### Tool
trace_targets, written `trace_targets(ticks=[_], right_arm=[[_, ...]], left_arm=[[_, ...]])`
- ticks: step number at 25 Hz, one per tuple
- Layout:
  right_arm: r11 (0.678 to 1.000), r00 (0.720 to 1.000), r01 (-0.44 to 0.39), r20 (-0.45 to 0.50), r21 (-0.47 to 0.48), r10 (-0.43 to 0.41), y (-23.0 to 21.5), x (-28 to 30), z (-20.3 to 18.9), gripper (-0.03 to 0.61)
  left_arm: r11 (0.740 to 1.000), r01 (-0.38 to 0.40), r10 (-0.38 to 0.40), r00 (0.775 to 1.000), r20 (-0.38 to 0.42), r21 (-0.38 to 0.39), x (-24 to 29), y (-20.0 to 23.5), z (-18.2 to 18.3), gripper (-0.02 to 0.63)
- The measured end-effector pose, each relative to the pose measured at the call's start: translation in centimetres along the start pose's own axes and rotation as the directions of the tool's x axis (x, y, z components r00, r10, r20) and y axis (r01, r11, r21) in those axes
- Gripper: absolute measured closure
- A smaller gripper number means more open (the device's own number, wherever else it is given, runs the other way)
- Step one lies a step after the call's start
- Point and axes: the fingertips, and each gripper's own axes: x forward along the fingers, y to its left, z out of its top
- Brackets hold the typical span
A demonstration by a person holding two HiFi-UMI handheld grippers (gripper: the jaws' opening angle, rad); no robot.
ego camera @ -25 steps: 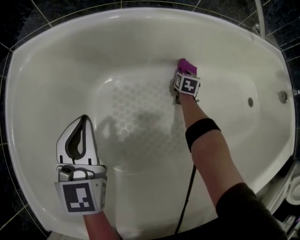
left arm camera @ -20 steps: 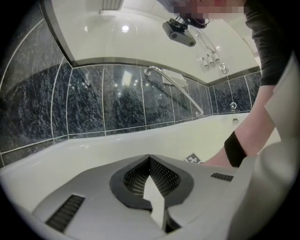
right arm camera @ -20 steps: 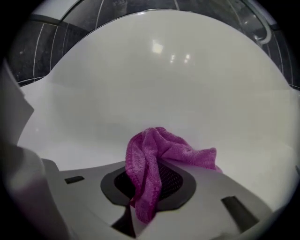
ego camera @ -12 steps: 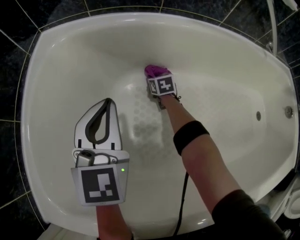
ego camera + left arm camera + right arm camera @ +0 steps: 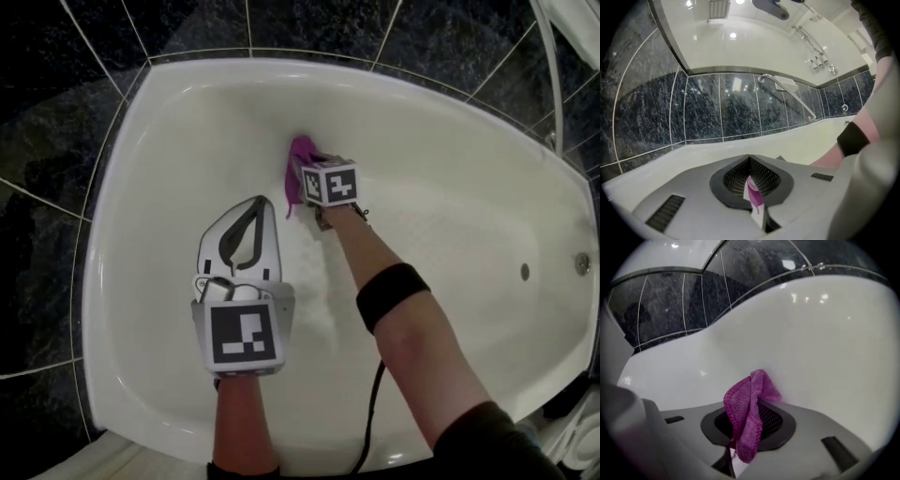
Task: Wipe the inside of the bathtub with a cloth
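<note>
Purple cloth (image 5: pixel 746 413) clamped in right gripper (image 5: pixel 309 186), pressed to tub (image 5: pixel 450 187) wall, mid-wipe; left gripper (image 5: pixel 253 208) closed, empty. Next, probably: sweep along wall with firm contact.

Magenta cloth (image 5: pixel 298 169) — bunched, pressed against far inner wall of white bathtub (image 5: pixel 469 155).

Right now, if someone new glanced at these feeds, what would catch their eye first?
First, the bright purple knitted cloth, pinched in the right gripper and held against the far sloping wall of the glossy white bathtub. Next, the left gripper, jaws together with nothing gripped, held above the tub's inside just short of the cloth. Dark marbled wall tiles ring the tub.
</note>
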Motion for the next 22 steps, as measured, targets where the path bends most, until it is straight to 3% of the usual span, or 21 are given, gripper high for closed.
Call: trace_targets(ticks=[3,10,15,22], right_arm=[[1.0,0.996,0.007,0.088,0.001,-0.007,0.2,-2.5,3.8,0.489],[0.996,0.973,0.031,0.231,-0.086,-0.01,2.7,-12.3,9.6,0.489],[0.993,0.96,0.058,0.279,-0.104,-0.026,2.3,-16.6,11.5,0.489],[0.985,0.962,0.104,0.267,-0.137,-0.064,1.5,-16.6,11.6,0.489]], left_arm=[[0.999,0.014,-0.015,1.0,0.012,0.05,-0.1,0.5,-0.1,0.614],[1.0,0.0,0.0,1.0,0.017,0.014,-0.8,2.3,-1.0,0.614],[0.996,0.001,0.0,1.0,-0.008,0.088,-3.6,4.0,-0.7,0.614],[0.995,-0.06,0.058,0.998,0.027,0.084,-6.7,10.2,0.1,0.614]])
